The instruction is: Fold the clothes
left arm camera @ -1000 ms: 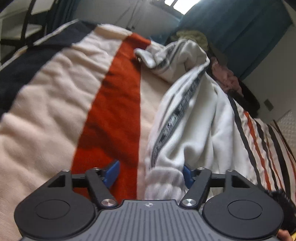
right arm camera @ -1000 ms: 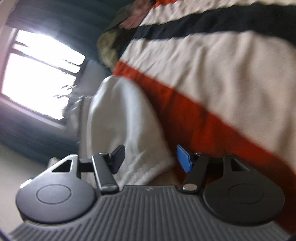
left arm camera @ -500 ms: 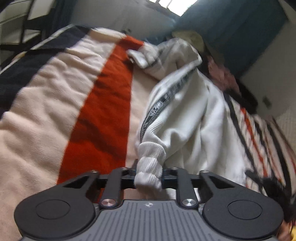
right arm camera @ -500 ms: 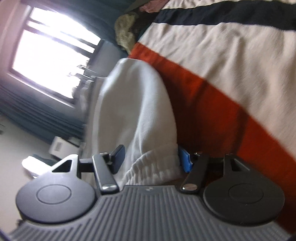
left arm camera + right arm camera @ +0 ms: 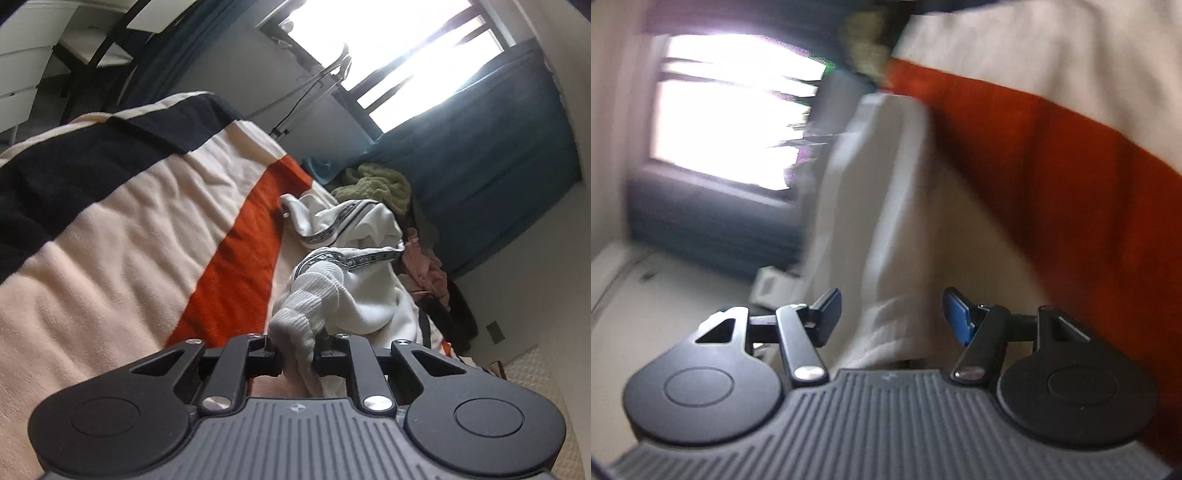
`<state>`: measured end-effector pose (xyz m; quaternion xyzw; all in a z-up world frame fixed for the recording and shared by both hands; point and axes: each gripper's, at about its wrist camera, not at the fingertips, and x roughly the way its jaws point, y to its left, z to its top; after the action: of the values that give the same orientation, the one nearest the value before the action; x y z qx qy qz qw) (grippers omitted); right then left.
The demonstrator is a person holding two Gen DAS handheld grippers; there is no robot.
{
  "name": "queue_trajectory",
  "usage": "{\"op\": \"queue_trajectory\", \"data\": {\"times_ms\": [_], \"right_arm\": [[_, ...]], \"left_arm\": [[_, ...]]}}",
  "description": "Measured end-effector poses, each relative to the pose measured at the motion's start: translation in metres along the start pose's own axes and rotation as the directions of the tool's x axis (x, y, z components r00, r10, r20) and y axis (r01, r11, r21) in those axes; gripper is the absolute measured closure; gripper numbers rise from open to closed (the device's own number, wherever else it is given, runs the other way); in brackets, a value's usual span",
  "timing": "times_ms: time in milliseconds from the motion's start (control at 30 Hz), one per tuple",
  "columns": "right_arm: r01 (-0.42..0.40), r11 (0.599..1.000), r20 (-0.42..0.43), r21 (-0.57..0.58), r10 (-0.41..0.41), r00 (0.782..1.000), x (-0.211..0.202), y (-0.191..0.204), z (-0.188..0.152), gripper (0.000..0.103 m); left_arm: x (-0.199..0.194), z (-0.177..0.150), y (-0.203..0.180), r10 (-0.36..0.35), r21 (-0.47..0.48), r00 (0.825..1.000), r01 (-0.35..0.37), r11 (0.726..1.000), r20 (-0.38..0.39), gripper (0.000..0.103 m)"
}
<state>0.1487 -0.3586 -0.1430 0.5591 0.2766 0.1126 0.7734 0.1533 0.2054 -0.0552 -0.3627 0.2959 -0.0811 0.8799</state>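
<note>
A white sweatshirt [image 5: 362,295] with a black patterned sleeve stripe lies crumpled on a striped blanket [image 5: 129,236]. My left gripper [image 5: 298,356] is shut on its ribbed cuff [image 5: 295,328] and holds it lifted above the blanket. In the blurred right wrist view, my right gripper [image 5: 892,314] is open; the white ribbed hem [image 5: 886,332] of the sweatshirt lies between the jaws without being pinched, and the cloth stretches up away from it.
A green cloth [image 5: 376,184] and a pink garment [image 5: 421,266] are piled past the sweatshirt by a blue curtain [image 5: 498,166]. A bright window [image 5: 388,55] is beyond the bed. White drawers [image 5: 22,74] stand at far left.
My left gripper closed on the cuff and lifted it, tilting the view up toward the window. My right gripper moved onto the hem, stayed open, and is swinging fast.
</note>
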Motion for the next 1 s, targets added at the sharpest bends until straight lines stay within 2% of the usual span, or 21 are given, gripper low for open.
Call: {"op": "queue_trajectory", "data": {"times_ms": [33,133,267,333,367,400,467,533,633,800,933,1000], "right_arm": [[0.040,0.999,-0.003,0.025,-0.040,0.999,0.003,-0.007,0.001,0.044],[0.034,0.999,-0.001,-0.008,-0.034,0.999,0.013,-0.004,0.006,0.043],[-0.055,0.996,-0.062,-0.065,0.051,0.997,0.038,0.008,0.004,0.042],[-0.106,0.993,-0.126,-0.055,0.098,0.987,0.056,0.011,0.000,0.051],[-0.100,0.992,-0.139,-0.071,0.090,0.986,0.062,0.015,-0.004,0.066],[-0.079,0.992,-0.131,-0.098,0.066,0.989,0.062,0.021,-0.008,0.072],[-0.080,0.987,-0.119,-0.139,0.063,0.991,0.058,0.036,-0.019,0.076],[-0.099,0.978,-0.106,-0.184,0.080,0.991,0.053,0.057,-0.033,0.077],[-0.134,0.963,-0.108,-0.233,0.111,0.988,0.058,0.088,-0.060,0.078],[-0.219,0.939,-0.161,-0.265,0.181,0.970,0.098,0.137,-0.125,0.079],[-0.299,0.922,-0.244,-0.246,0.239,0.940,0.165,0.172,-0.177,0.079],[-0.307,0.918,-0.286,-0.249,0.233,0.929,0.196,0.183,-0.198,0.079]], "left_arm": [[0.002,0.000,0.000,0.004,0.000,1.000,-0.004,1.000,0.000,0.088],[0.007,-0.001,0.000,0.020,0.007,1.000,-0.020,1.000,0.008,0.088],[0.007,-0.001,0.000,0.041,0.023,0.999,-0.041,0.999,0.010,0.088],[0.005,0.002,-0.003,0.050,0.059,0.998,-0.052,0.997,0.024,0.088],[0.003,0.006,-0.003,0.052,0.070,0.998,-0.055,0.996,0.035,0.088],[0.001,0.009,-0.003,0.046,0.072,0.998,-0.050,0.996,0.046,0.088],[-0.003,0.020,0.000,0.050,0.061,0.996,-0.054,0.997,0.070,0.089],[-0.005,0.038,0.003,0.068,0.052,0.994,-0.072,0.996,0.087,0.089],[-0.005,0.083,0.003,0.113,0.085,0.988,-0.122,0.989,0.104,0.089],[-0.008,0.167,0.003,0.143,0.217,0.970,-0.185,0.958,0.195,0.090],[0.014,0.229,0.029,0.251,0.237,0.939,-0.306,0.922,0.233,0.090],[0.038,0.250,0.049,0.336,0.234,0.913,-0.388,0.892,0.233,0.090]]}}
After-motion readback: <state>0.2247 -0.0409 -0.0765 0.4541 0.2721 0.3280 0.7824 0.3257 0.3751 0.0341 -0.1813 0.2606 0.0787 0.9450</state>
